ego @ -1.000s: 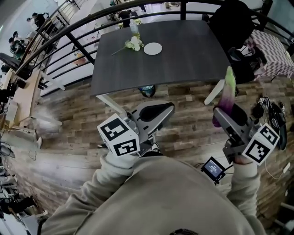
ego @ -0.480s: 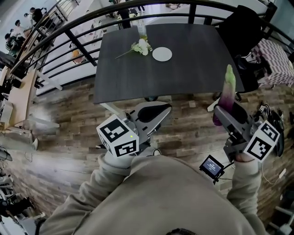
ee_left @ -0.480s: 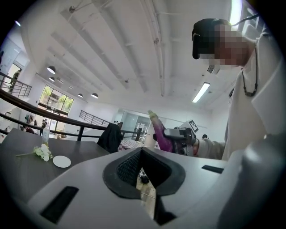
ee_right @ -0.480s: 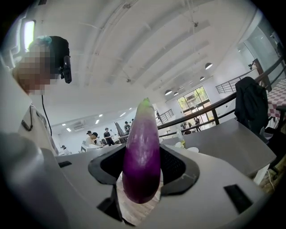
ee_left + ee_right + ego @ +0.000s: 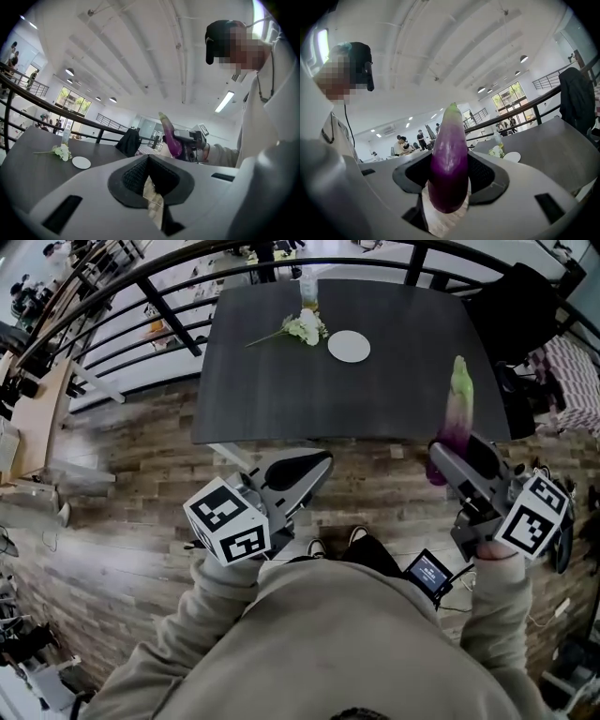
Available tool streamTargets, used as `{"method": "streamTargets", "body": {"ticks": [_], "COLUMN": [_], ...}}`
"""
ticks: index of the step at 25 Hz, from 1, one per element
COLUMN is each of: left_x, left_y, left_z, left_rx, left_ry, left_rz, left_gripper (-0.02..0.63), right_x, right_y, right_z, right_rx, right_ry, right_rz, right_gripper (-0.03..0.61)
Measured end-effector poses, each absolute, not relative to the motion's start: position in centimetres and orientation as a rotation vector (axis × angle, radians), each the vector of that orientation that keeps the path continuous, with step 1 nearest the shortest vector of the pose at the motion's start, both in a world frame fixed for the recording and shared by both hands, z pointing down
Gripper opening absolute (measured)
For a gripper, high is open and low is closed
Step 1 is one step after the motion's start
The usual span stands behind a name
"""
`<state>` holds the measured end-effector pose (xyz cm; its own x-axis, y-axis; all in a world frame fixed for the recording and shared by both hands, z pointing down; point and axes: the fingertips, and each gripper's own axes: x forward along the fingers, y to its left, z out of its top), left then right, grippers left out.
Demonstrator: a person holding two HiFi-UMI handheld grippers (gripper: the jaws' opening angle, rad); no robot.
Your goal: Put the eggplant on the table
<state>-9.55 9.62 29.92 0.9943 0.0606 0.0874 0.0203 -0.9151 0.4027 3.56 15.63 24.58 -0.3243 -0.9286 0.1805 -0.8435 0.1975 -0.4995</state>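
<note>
Surface: a dark grey rectangular table (image 5: 309, 381) stood ahead, its near edge bare.
Right gripper (image 5: 449, 176): was clamped on the upright purple, green-tipped eggplant (image 5: 449, 154), near the table's right corner.
Left gripper (image 5: 149, 161): jaws were together, empty.
Remaining: eggplant was not yet set down or released.

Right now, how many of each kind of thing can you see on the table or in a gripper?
Eggplant: 1
White plate: 1
Bunch of flowers: 1
Clear bottle: 1
Total: 4
</note>
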Motion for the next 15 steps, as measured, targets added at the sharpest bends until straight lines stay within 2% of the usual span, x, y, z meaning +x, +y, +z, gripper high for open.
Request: {"method": "streamTargets", "body": {"ticks": [15], "left_x": [-5.7], "left_y": [6.6], "left_z": [27.6], "left_rx": [2.713], "left_ry": [-0.220], "left_rz": [0.045], "left_gripper": [0.006], "right_x": [7.5], "right_y": [10.1], "right_z": [24.3], "right_rx": [-1.533], "right_ry": [2.468], "right_rz": [-0.786], "right_gripper": [0.233]}}
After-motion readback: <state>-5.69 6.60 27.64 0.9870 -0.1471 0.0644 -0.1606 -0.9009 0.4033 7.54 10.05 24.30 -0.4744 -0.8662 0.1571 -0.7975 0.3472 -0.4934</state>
